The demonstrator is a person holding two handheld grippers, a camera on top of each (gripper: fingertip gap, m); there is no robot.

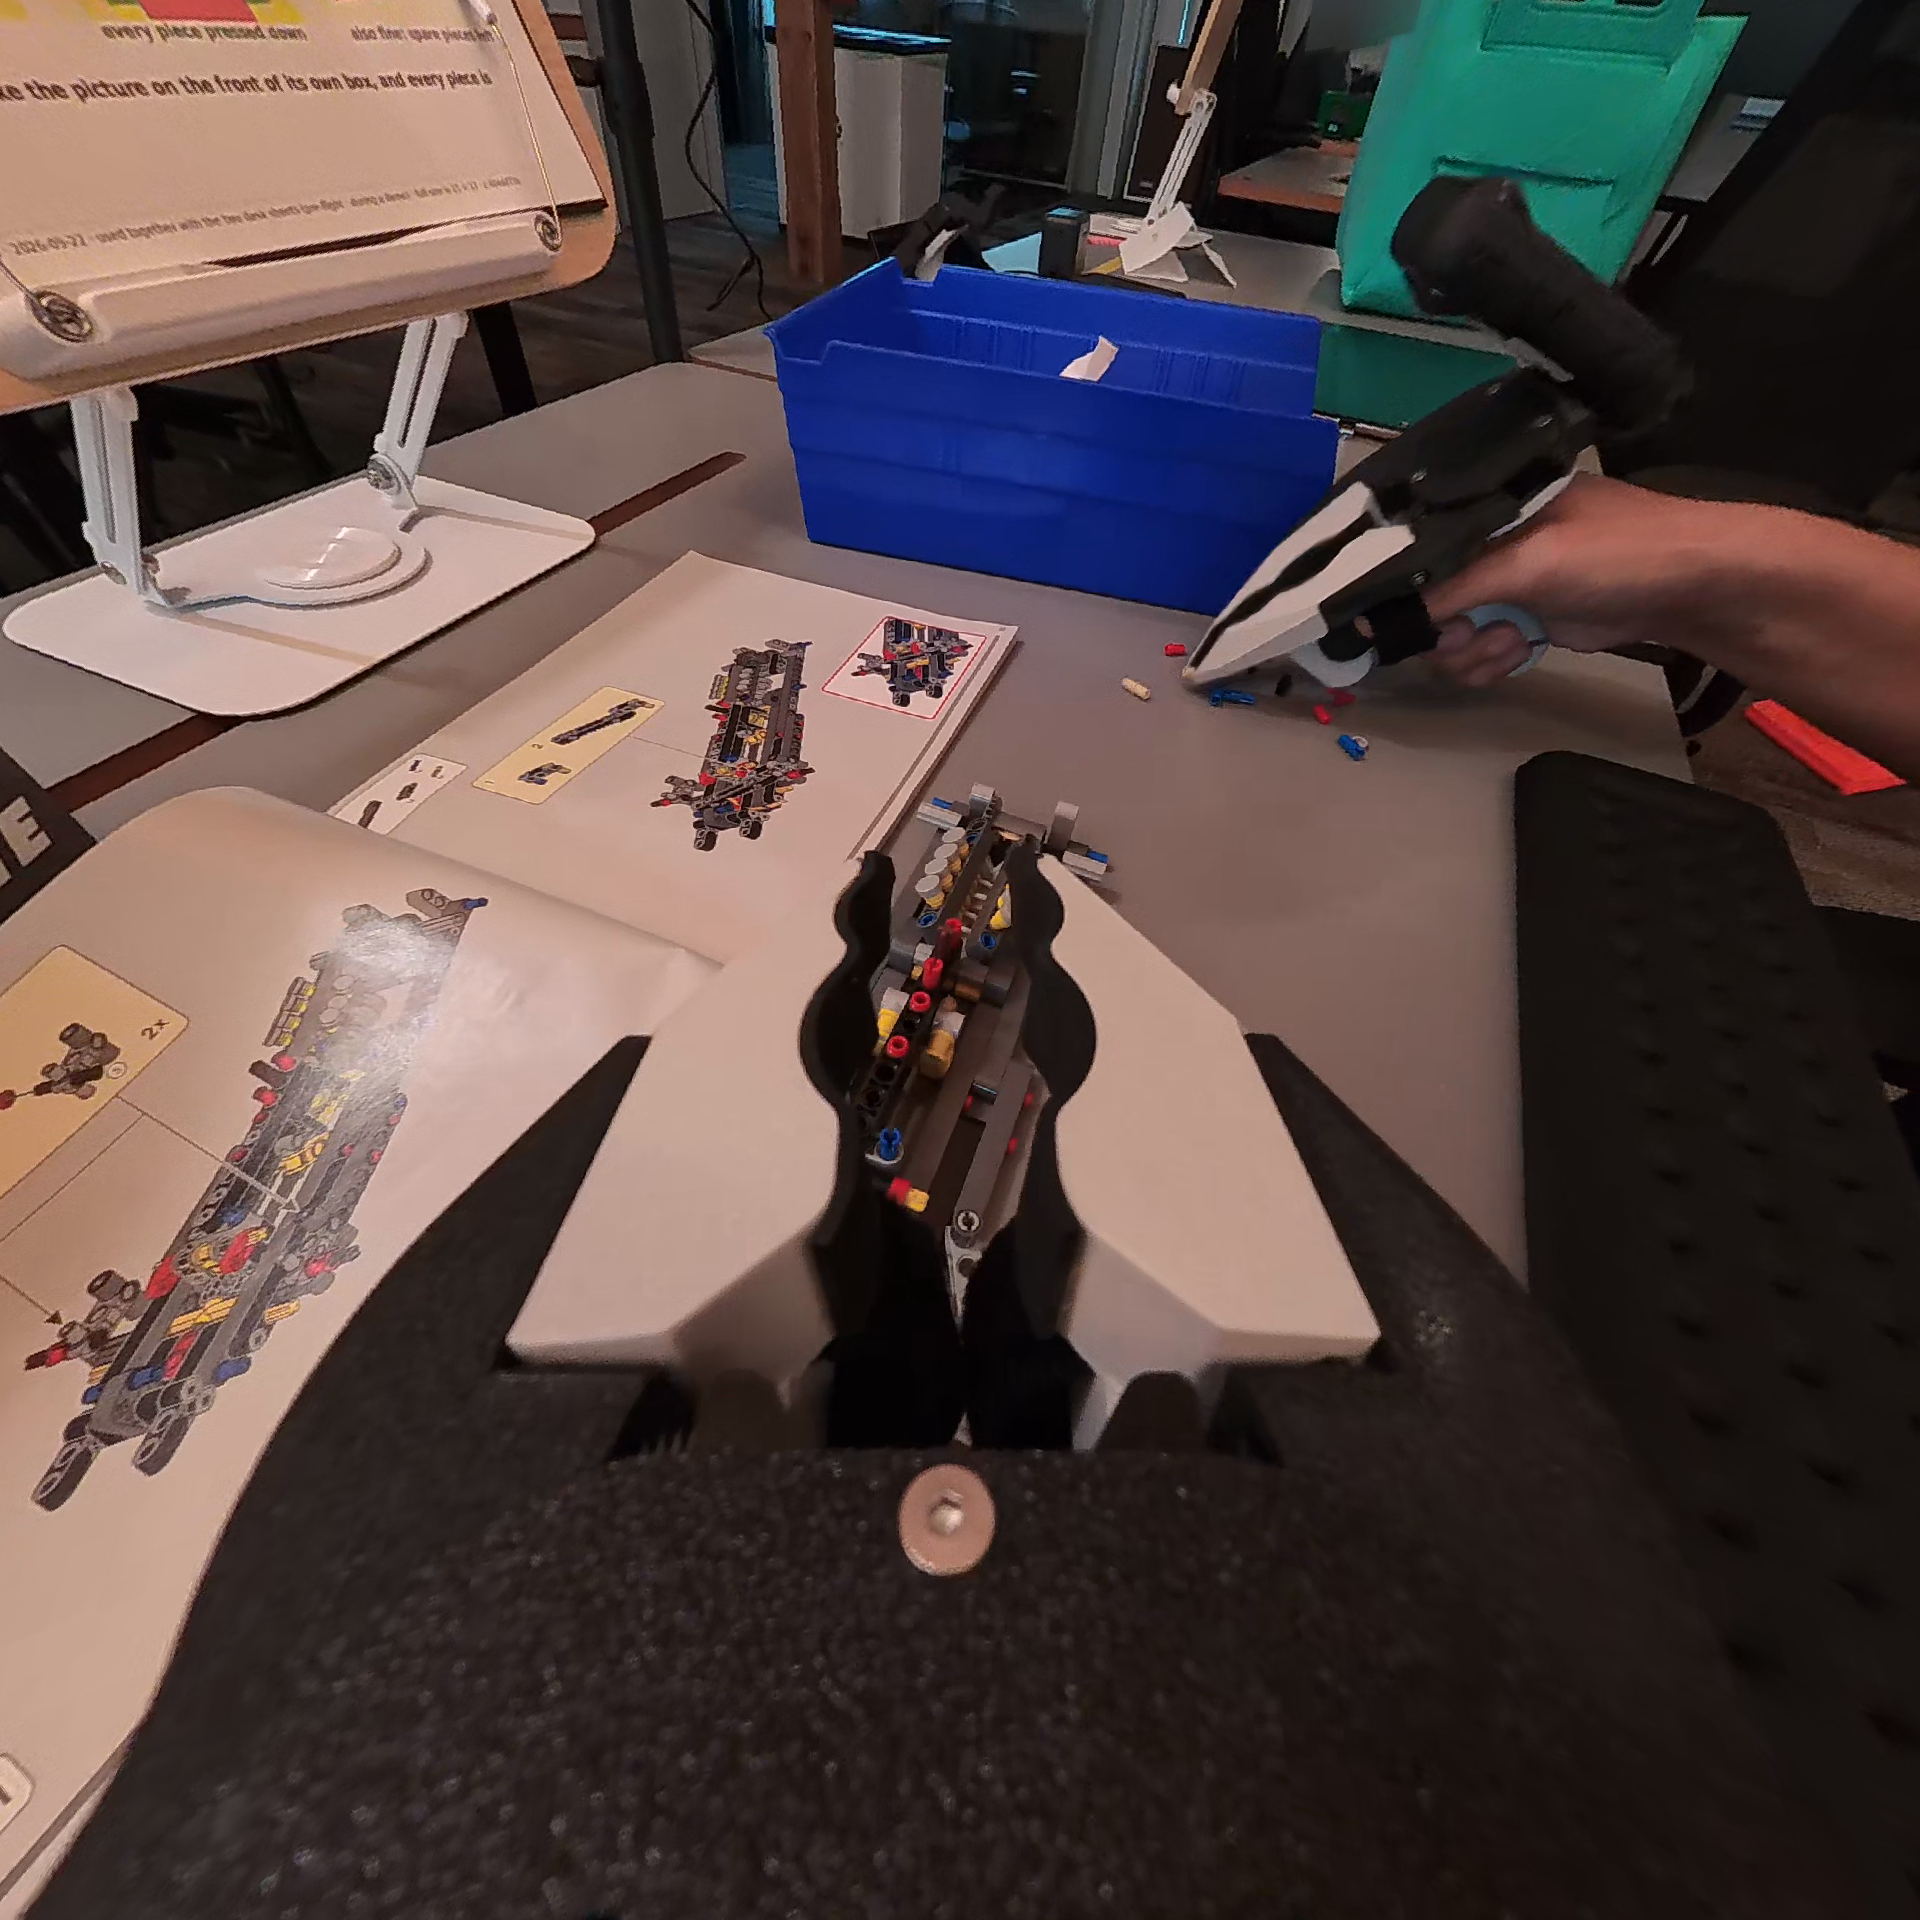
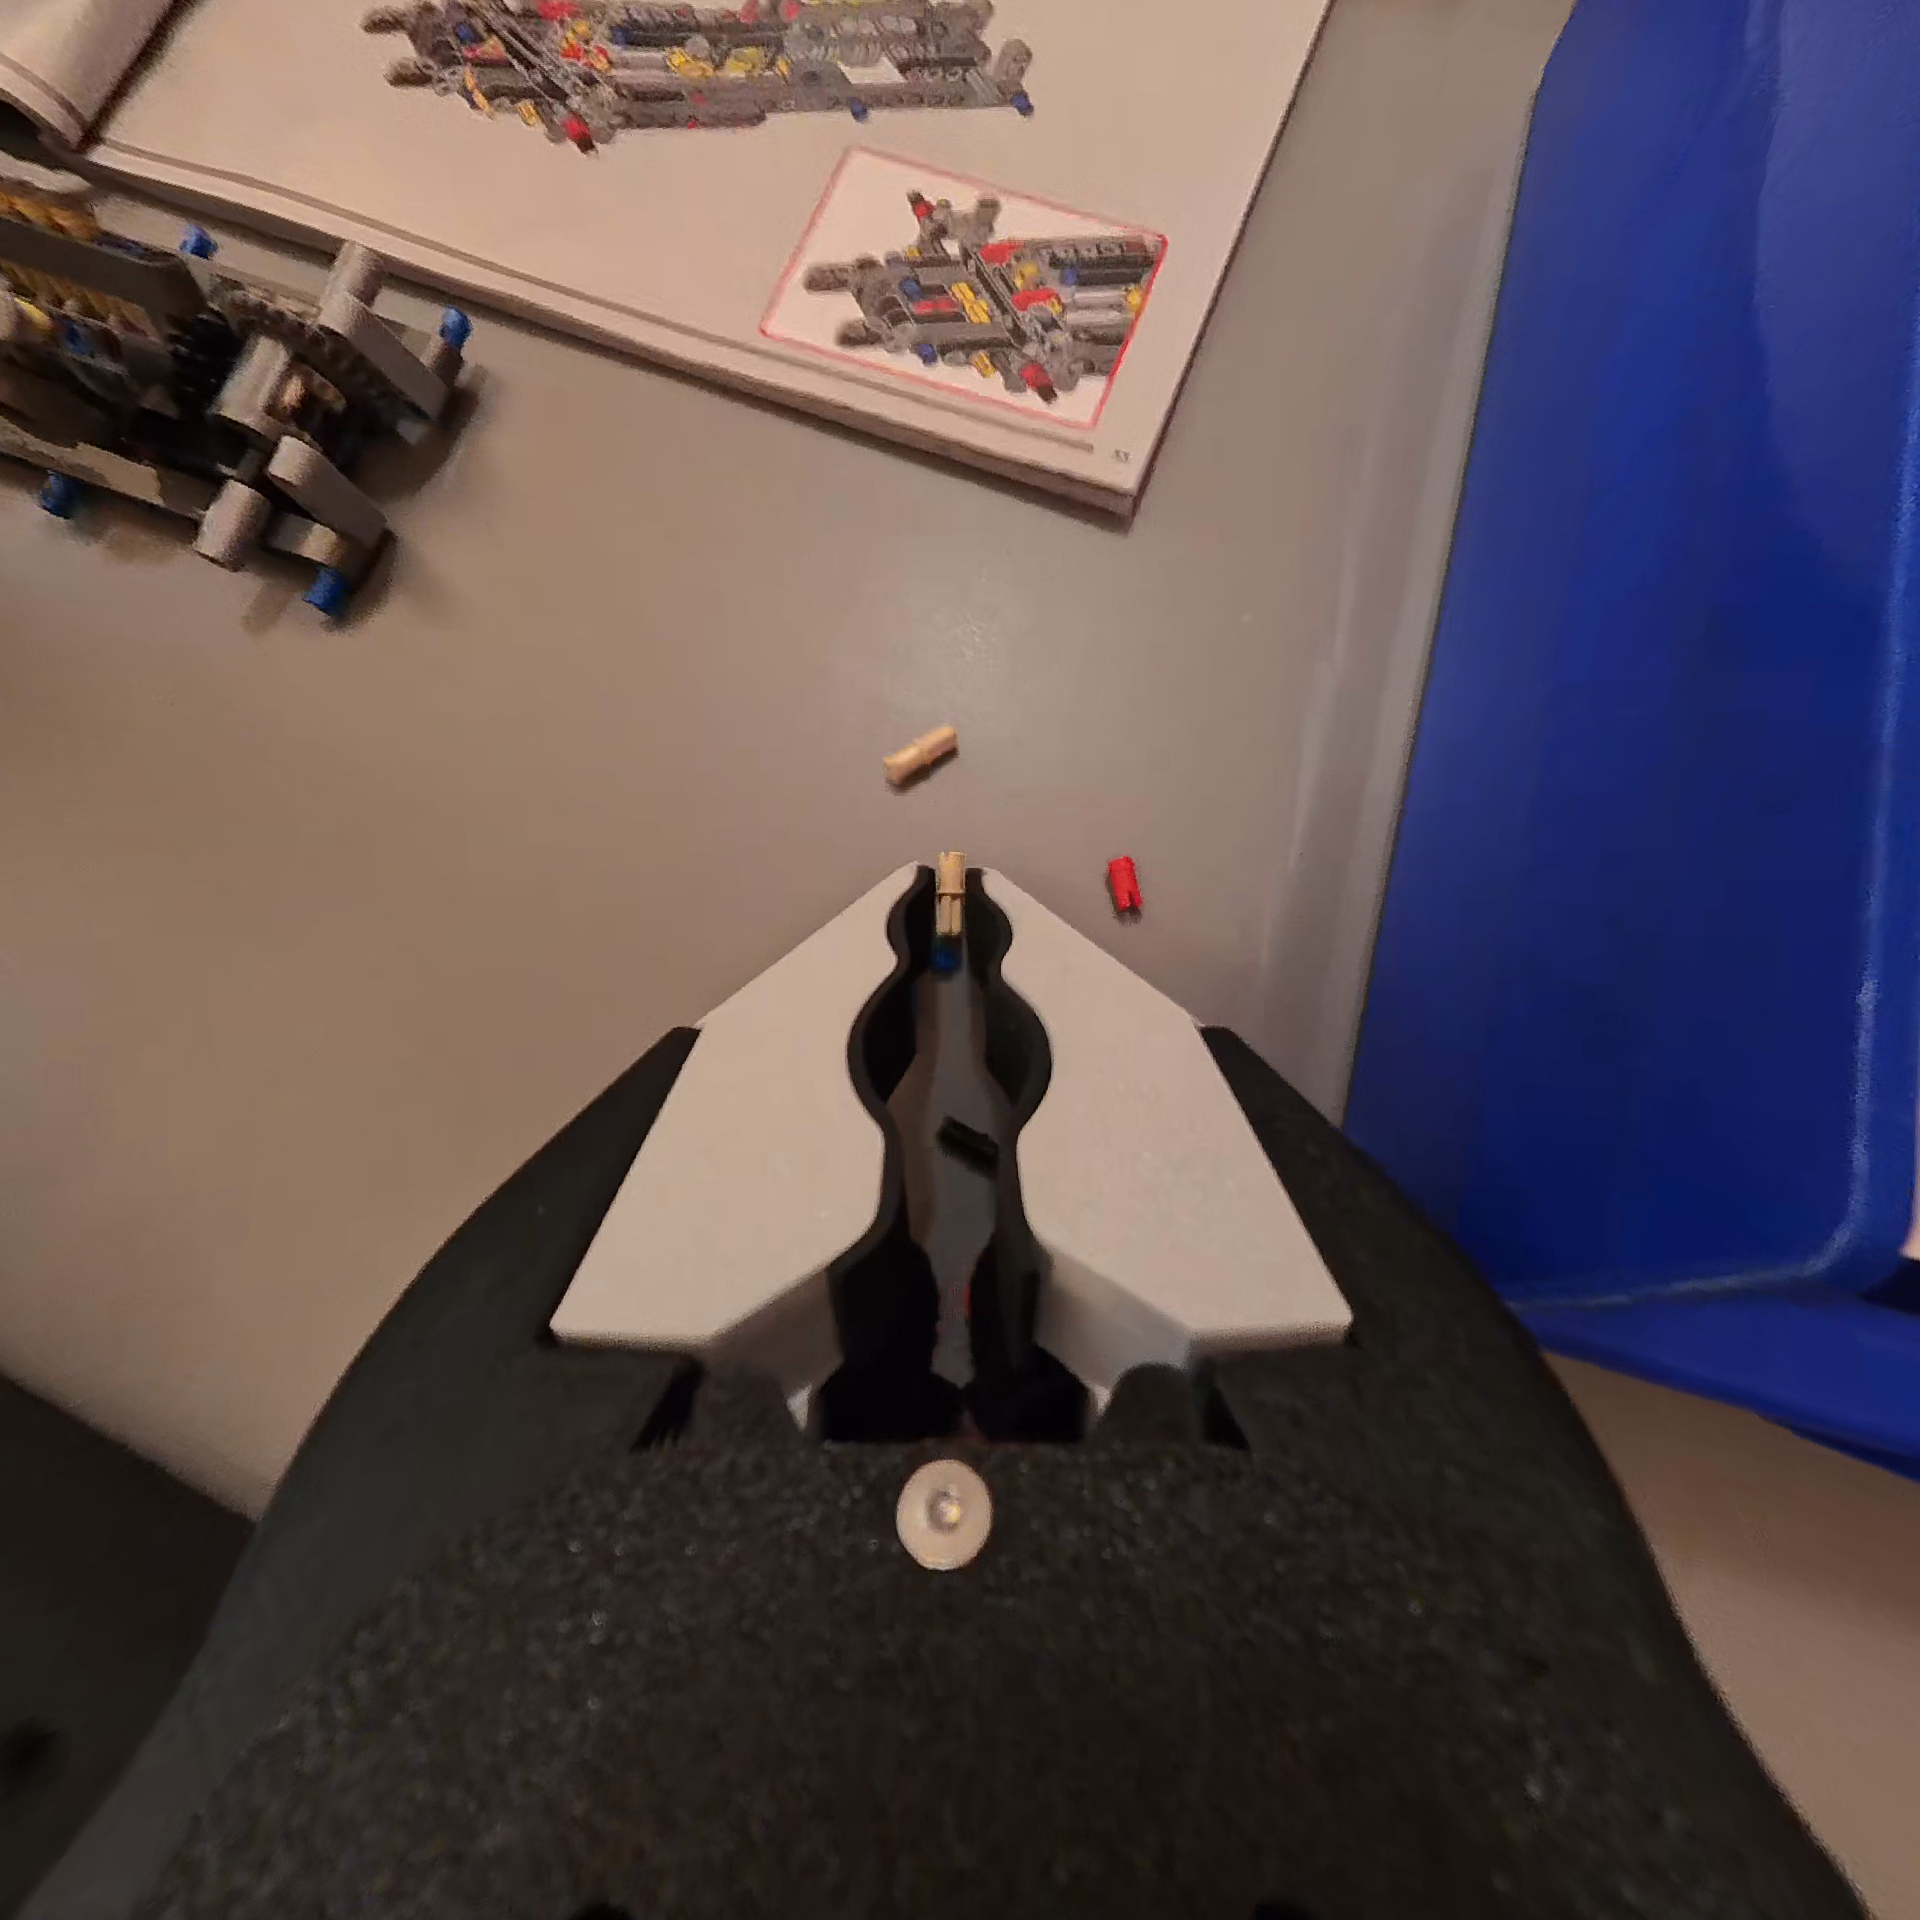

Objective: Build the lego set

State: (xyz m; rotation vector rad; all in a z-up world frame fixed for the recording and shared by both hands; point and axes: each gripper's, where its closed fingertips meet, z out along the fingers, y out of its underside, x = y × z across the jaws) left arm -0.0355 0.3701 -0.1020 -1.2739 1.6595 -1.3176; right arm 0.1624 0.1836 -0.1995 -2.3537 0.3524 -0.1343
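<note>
My left gripper (image 1: 951,868) is shut on the long grey lego chassis (image 1: 951,1008), studded with red, yellow and blue pins, and holds it lengthwise between the fingers on the grey table. The chassis also shows at the left of the right wrist view (image 2: 197,405). My right gripper (image 2: 951,873) is shut on a small tan pin (image 2: 950,881) at its fingertips, just above the table. It also shows in the left wrist view (image 1: 1205,675), tips down among loose pieces. A second tan pin (image 2: 920,753) and a red pin (image 2: 1123,884) lie just ahead of it.
An open instruction booklet (image 1: 665,727) lies left of the chassis. A blue bin (image 1: 1049,447) stands at the back right and fills the right of the right wrist view (image 2: 1683,727). A white stand (image 1: 301,582) holding a sheet is at back left. Loose red and blue pins (image 1: 1330,717) lie by the right gripper. The grippers' ends are close to 30 cm from one another.
</note>
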